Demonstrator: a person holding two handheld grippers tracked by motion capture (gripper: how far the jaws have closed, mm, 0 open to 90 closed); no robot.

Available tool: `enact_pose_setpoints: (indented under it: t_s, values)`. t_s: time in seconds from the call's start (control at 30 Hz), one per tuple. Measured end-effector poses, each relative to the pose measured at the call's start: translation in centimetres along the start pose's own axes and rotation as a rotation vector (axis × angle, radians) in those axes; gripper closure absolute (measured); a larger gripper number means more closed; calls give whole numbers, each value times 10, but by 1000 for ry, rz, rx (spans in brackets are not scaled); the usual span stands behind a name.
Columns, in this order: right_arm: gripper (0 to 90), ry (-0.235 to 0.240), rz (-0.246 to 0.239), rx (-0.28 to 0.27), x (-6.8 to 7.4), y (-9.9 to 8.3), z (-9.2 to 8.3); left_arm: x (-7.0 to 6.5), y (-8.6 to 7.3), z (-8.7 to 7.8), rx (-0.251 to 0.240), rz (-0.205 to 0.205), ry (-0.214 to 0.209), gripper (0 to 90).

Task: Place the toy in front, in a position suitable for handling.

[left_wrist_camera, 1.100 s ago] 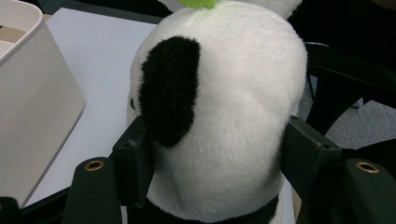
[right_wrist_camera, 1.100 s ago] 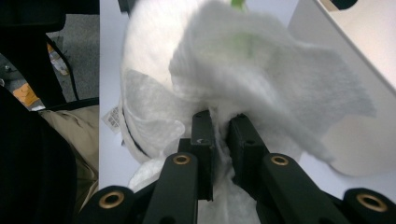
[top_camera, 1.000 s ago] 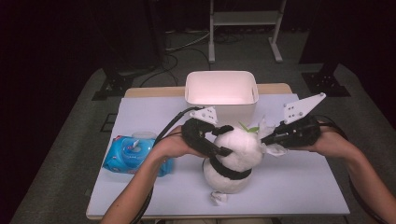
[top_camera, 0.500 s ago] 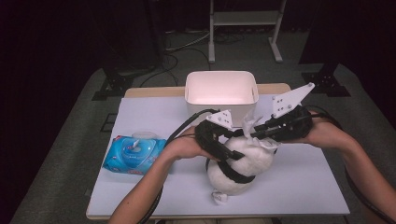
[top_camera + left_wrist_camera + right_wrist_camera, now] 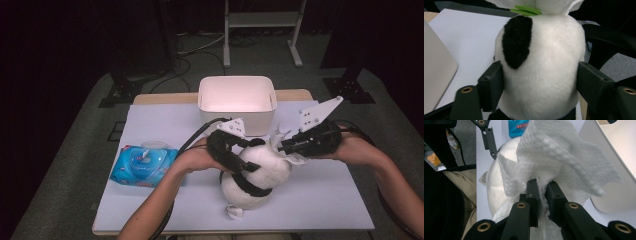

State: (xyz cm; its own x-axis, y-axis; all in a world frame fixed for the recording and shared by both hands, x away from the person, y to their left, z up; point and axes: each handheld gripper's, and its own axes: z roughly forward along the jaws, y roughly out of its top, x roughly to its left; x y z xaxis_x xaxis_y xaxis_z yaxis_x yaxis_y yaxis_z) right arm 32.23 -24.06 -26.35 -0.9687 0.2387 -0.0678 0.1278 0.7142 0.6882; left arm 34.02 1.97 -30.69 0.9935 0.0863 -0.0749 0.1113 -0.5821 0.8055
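— What are the tongs doing?

— The right gripper (image 5: 541, 191) has its jaws nearly pressed together, pinching a crumpled white wipe (image 5: 564, 157) that lies against the head of the panda toy (image 5: 257, 172). The left gripper (image 5: 540, 82) straddles the toy's white body, one jaw on each flank, touching the fur; its jaws have just been opening a bit further, with the toy between them.

— So is the left one squeezing it?

— The pads sit against the plush (how hard, I cannot tell). A black ear patch and a bit of green trim show above them in the left gripper view.

— And where is the toy?

— On the desk (image 5: 325, 200), lying near the middle of the front half, closer to the front edge than the back, between the two hands.

— Anything around it?

— A white bin (image 5: 237, 87) stands at the middle of the back edge, just behind the grippers. A blue pack of wet wipes (image 5: 145, 165) lies toward the left edge, well apart from the toy.
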Motion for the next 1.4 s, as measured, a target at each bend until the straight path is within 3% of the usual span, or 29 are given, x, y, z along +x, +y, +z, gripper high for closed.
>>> enact_pose_setpoints:
  t_s: [0.3,0.37,0.47,0.63,0.8,1.0,1.4]
  values:
    - [806,-1,2,4,1,-4,2,4,-13,-2,7,-38,-11,192]
    - [807,-1,12,8,0,-5,2,5,-17,-1,26,-33,-13,179]
    - [807,0,14,11,0,-8,1,6,-27,6,18,-62,-34,165]
    - [806,0,15,20,1,-11,1,6,-31,12,15,-64,-49,162]
    - [806,0,12,27,1,-13,1,6,-30,14,7,-61,-67,289]
    - [807,1,21,27,0,-16,2,7,-30,15,-1,-49,-65,370]
    - [807,-12,15,-27,-1,-14,-3,9,-19,4,34,-25,-50,410]
